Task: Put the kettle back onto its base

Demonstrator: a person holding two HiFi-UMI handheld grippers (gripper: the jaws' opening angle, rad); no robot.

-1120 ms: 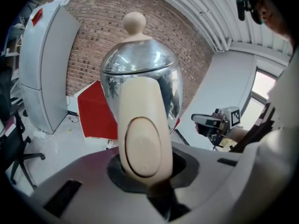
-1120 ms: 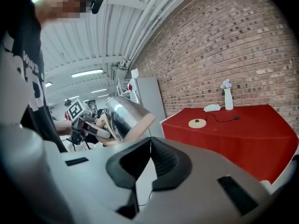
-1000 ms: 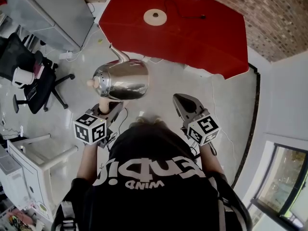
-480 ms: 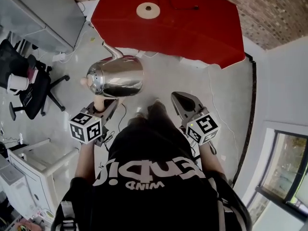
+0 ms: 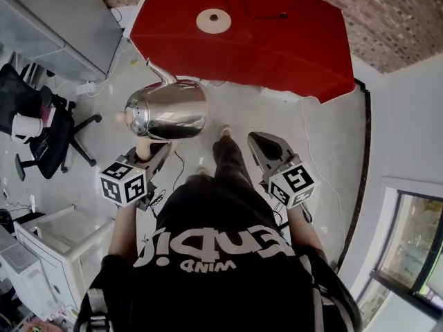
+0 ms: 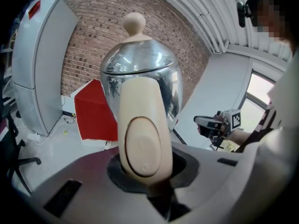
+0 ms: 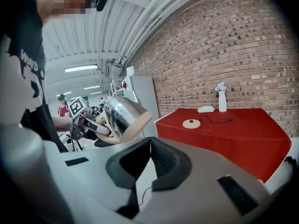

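A shiny steel kettle with a cream knob and cream handle hangs above the floor, short of the red table. My left gripper is shut on the handle. In the left gripper view the handle fills the space between the jaws, with the kettle upright behind it. The round cream base lies on the table with a black cord, and it shows as a small disc in the right gripper view. My right gripper is shut and holds nothing, its tips meeting.
A grey cabinet stands left of the table. A black office chair and a white desk are at the left. A white vase stands at the table's back by the brick wall. The person's leg steps forward between the grippers.
The person has stepped toward the table; a leg and shoe now show between the grippers. The kettle stays held in the left gripper. The right gripper stays shut.
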